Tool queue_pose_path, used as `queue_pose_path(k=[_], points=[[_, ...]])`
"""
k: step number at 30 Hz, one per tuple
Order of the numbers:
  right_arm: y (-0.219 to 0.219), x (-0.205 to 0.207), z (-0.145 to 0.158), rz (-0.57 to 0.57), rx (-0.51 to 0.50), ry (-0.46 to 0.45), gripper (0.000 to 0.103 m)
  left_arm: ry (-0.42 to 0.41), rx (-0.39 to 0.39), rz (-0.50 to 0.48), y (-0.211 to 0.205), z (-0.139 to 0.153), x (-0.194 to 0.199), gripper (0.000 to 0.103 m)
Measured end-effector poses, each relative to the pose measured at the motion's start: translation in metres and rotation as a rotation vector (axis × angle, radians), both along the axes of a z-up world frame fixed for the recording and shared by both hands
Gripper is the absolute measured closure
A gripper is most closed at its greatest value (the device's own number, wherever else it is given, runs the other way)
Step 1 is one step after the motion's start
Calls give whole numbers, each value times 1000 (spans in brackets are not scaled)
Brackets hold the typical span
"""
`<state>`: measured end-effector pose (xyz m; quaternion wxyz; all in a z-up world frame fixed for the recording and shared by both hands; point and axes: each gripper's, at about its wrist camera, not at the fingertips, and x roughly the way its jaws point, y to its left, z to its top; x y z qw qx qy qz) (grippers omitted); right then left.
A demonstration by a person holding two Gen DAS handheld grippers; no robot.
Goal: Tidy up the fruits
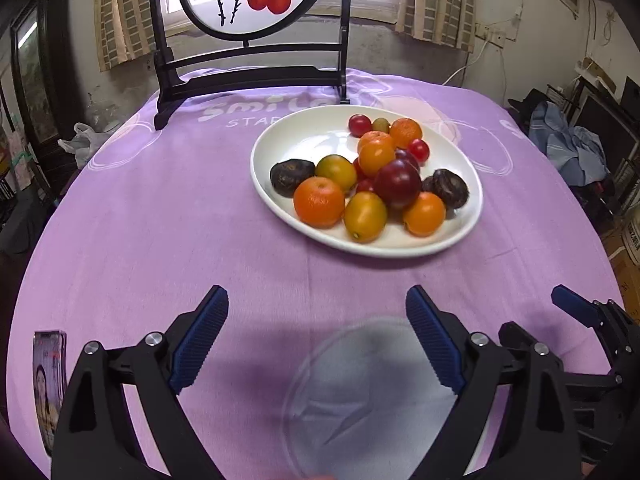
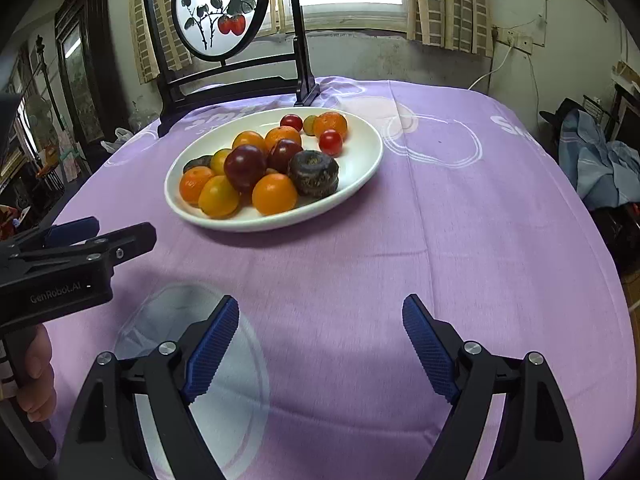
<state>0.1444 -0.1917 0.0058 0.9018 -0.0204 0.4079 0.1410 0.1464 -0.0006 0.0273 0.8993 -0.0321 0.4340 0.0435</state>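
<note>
Fruit (image 1: 372, 176) fills white plate (image 1: 280, 208); clear bowl (image 1: 372, 396) empty; both grippers (image 1: 316, 312) (image 2: 320, 320) wide open, holding nothing.

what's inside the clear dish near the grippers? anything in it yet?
Nothing visible inside the clear dish: the purple tablecloth shows through it. The right gripper's finger covers part of it there. All fruit sits piled on the white plate; what's under the pile is hidden.

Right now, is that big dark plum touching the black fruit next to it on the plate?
Touching. In the right wrist view the plum sits apart from the black fruit, but the left wrist view shows the plum pressed against it.
</note>
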Motion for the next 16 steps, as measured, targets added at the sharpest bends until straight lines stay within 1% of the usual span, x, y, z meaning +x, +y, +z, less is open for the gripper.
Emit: queue_pose_path(k=[4,7,9,13,16], points=[[-10,-14,1,-34,18,-34,18,-13,-21,-36,-5,3,-25,12],[-16,-19,-3,-40,30,-17,16,-13,-28,-56,-9,2,-39,12],[-18,-23,-9,-43,25,1,16,-11,-11,-47,-10,1,-43,10],[-18,-26,-19,-39,25,38,16,-11,24,-13,-7,-5,-49,9],[-14,-26,-25,-29,28,78,16,5,23,7,-5,-15,-49,8]])
